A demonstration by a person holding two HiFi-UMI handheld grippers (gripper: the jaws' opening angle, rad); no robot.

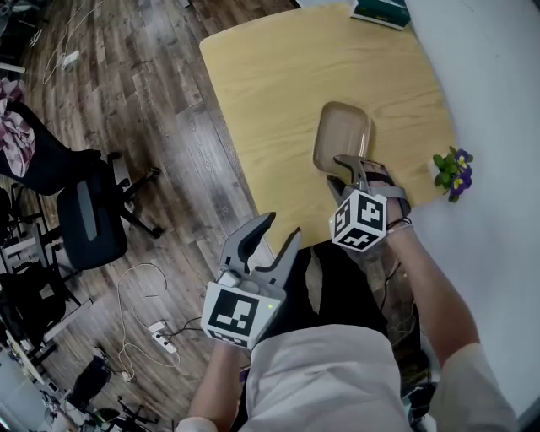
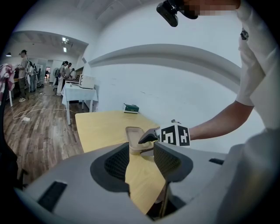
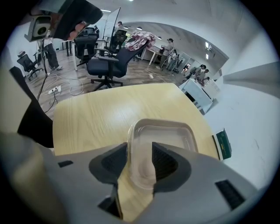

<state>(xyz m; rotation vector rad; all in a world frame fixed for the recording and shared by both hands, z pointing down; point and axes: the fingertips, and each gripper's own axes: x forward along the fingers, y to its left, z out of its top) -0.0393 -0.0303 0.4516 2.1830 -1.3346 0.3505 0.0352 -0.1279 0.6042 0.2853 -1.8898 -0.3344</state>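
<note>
Simply clear, shallow, round-cornered plastic tray [image 3: 164,139]

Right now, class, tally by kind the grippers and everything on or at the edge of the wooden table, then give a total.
Clear plastic container: 1
Green box: 1
Flower sprig: 1
Grippers: 2, the left gripper and the right gripper
Total: 5

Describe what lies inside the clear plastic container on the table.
The container looks empty: only the wooden table shows through its clear base. Its near end sits between the jaws of the right gripper, which grip it, so that part is hidden.
</note>
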